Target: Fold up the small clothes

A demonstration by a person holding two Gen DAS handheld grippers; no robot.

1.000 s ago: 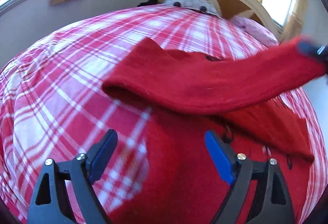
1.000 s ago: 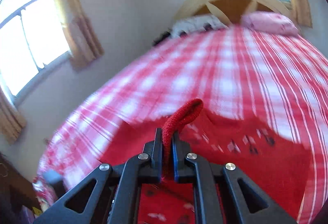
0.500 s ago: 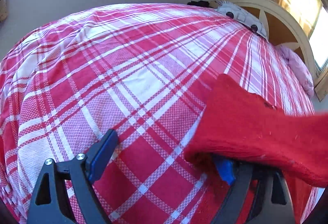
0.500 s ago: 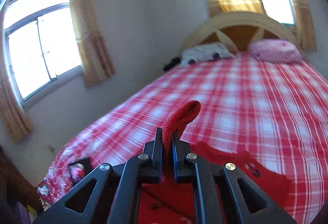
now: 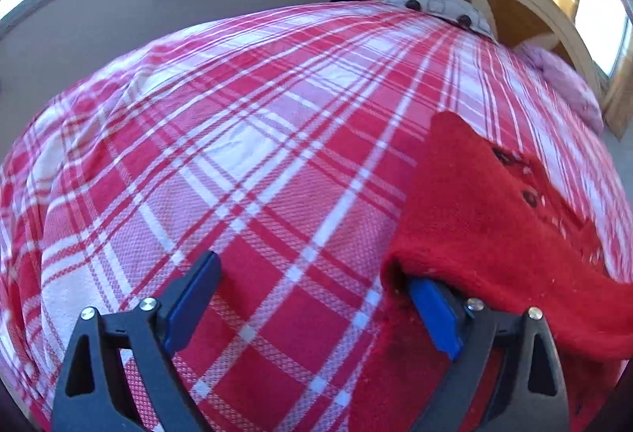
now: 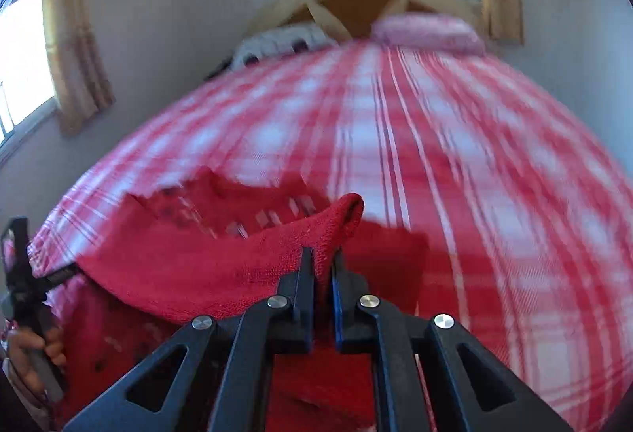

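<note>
Red knitted garment (image 6: pixel 190 266): spread on the red-and-white checked bedspread (image 5: pixel 245 163), one edge lifted and stretched between both tools.
Right gripper (image 6: pixel 323 262): pressed together, pinching a raised fold of the garment's edge; angled down toward the bed.
Left gripper (image 5: pixel 312 297): jaws opening, spread wide, nothing between them; the cloth drapes over its right finger (image 5: pixel 435 317).
Person's hand (image 6: pixel 23 349): holds the left tool's handle at the right view's left edge.
</note>
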